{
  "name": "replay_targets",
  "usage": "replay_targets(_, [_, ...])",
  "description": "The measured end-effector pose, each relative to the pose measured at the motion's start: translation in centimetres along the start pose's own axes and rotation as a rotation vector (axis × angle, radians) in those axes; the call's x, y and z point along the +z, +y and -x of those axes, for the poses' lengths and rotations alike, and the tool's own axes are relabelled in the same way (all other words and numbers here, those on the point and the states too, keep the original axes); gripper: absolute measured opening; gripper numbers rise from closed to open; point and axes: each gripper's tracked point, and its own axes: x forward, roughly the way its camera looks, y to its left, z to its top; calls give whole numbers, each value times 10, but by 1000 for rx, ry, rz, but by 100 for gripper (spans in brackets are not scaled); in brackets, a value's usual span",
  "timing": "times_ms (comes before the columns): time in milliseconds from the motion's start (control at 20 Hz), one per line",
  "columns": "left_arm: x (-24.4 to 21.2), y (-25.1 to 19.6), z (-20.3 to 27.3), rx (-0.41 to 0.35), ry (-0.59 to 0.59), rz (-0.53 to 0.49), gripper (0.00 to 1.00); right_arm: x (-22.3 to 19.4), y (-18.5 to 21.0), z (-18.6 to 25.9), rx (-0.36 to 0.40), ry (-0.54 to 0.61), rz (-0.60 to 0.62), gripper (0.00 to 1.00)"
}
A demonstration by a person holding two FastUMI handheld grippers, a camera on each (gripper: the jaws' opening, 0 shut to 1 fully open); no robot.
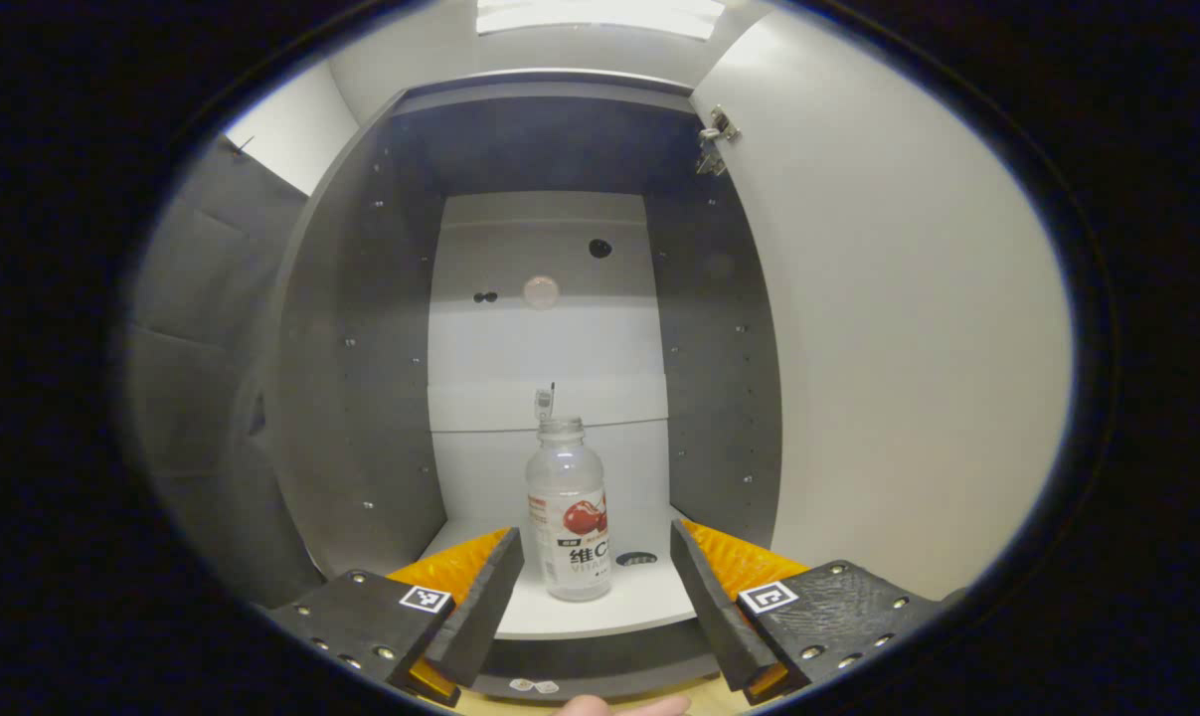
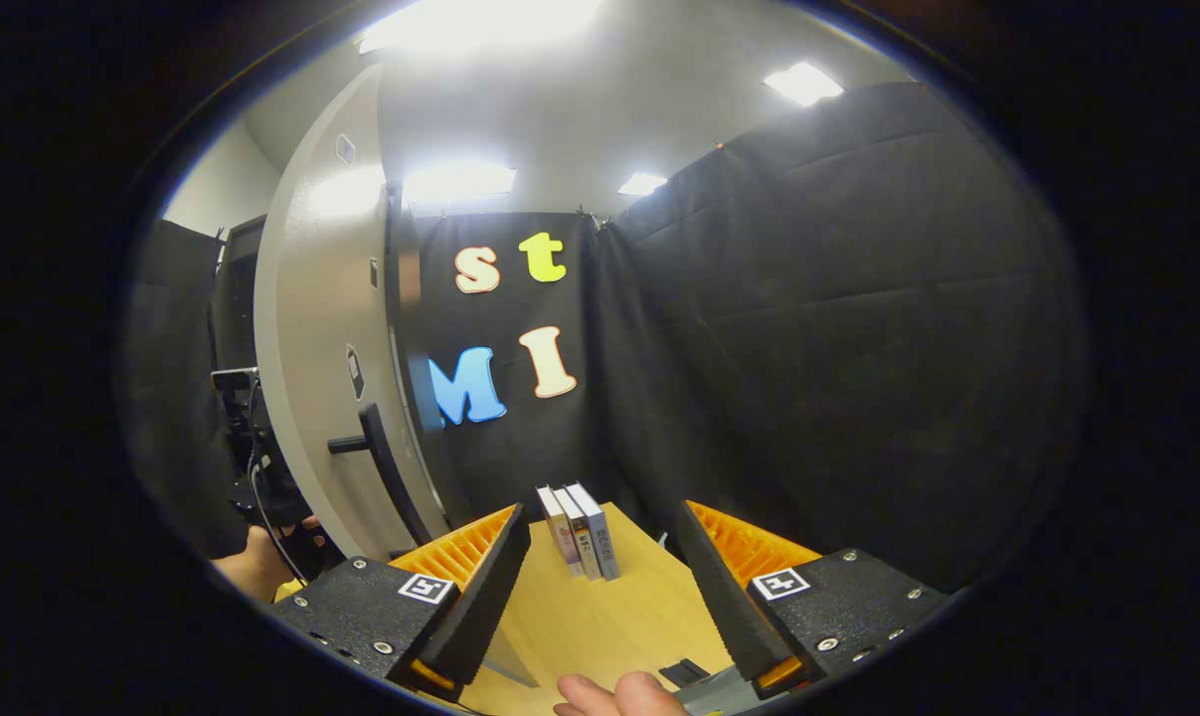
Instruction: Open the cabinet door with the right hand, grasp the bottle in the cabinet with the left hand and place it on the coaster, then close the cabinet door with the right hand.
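A clear plastic bottle (image 1: 567,512) with a red-and-white label stands upright on the white floor of the open cabinet (image 1: 351,378). My left gripper (image 1: 595,582) is open in front of it, its black fingers (image 1: 485,607) either side of the bottle's lower part without touching. The white cabinet door (image 1: 908,338) is swung open to the right. In the right gripper view, the door (image 2: 316,398) shows edge-on with its black handle (image 2: 381,467). My right gripper (image 2: 600,587) is open over the wooden table (image 2: 609,617), holding nothing.
Three small books (image 2: 582,532) stand upright on the table near the booth wall. A hand holding the other gripper (image 2: 261,487) appears at the left, beside the door. A dark oval label (image 1: 636,559) lies on the cabinet floor behind the bottle.
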Motion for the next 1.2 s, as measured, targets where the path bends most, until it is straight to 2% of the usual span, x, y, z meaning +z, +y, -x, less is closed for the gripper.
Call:
replay_targets(50, [-3,0,-8,-1,-3,-10,89,-1,-11,-3,-62,-8,28,93])
replay_targets(150, [0,3,-24,18,-25,-45,89,-4,-35,-8,-186,-27,104,93])
replay_targets(250, [2,7,-36,15,-45,-46,86,-8,-35,-10,-245,-23,170,93])
replay_targets(350, [5,14,-47,29,-66,-49,87,-12,-21,-15,-256,-19,225,91])
replay_targets(500, [5,22,-63,41,-77,-33,89,-9,-11,-18,-277,-47,306,93])
replay_targets(600, [1,34,-75,67,-73,-11,86,-6,-6,-18,-288,-68,344,94])
replay_targets(900, [-18,25,-104,30,-29,-4,89,-15,-8,-25,-318,-31,319,95])
replay_targets(1000, [-22,28,-104,39,-26,13,89,-18,-12,-21,-332,-19,304,95])
replay_targets(1150, [-19,26,-98,55,-14,17,77,-19,-16,-17,-336,-11,310,96])
replay_targets(1200, [-18,26,-97,50,-10,27,76,-20,-17,-18,-335,-11,319,96])
